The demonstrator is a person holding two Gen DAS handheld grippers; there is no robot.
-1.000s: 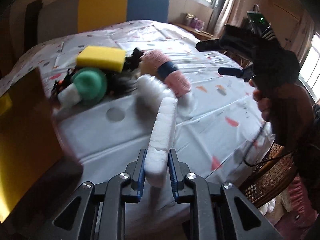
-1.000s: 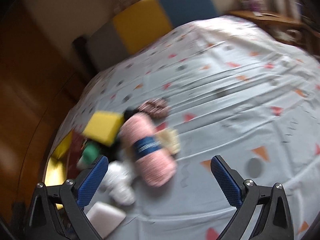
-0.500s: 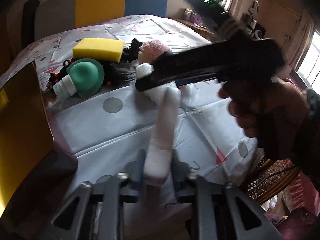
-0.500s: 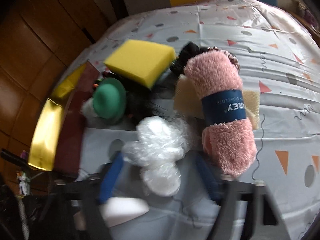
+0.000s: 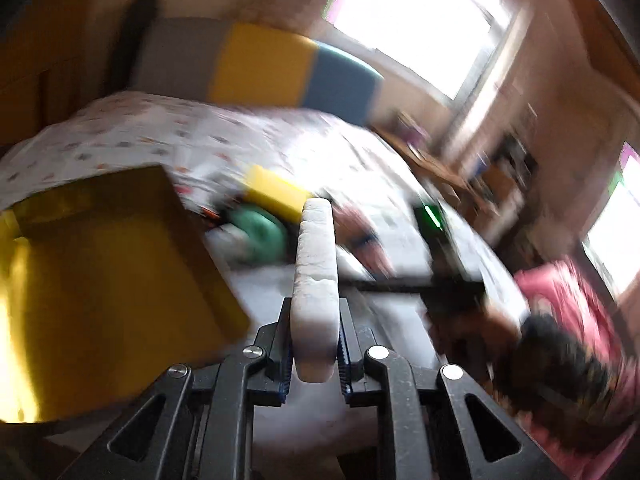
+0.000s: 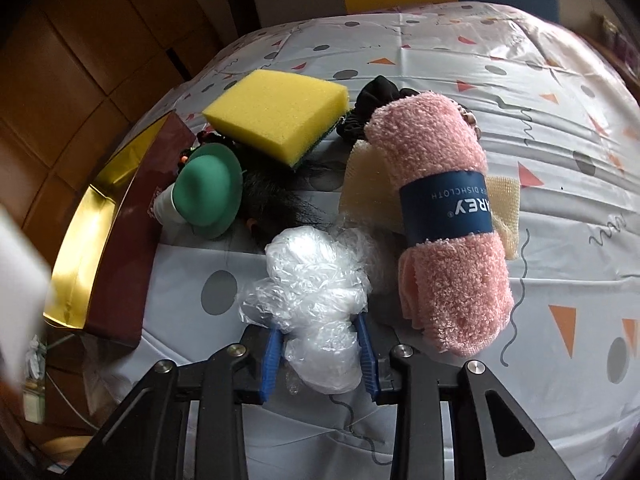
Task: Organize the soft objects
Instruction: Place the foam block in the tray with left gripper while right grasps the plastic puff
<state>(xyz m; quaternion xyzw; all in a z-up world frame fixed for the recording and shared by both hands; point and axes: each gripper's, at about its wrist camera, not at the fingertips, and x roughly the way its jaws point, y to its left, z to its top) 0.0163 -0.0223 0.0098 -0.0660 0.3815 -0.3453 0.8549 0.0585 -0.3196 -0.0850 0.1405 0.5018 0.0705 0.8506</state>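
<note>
Left tool (image 5: 312,350) clenched on white foam strip (image 5: 316,280); right tool (image 6: 320,354) opening slightly, pads against crumpled plastic wrap (image 6: 316,292)

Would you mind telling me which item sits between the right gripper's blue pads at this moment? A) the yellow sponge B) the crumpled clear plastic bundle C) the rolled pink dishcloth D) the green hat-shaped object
B: in the right wrist view the crumpled clear plastic bundle sits between the right gripper's blue pads, while the yellow sponge, rolled pink dishcloth and green hat-shaped object lie farther off on the patterned sheet.
</note>
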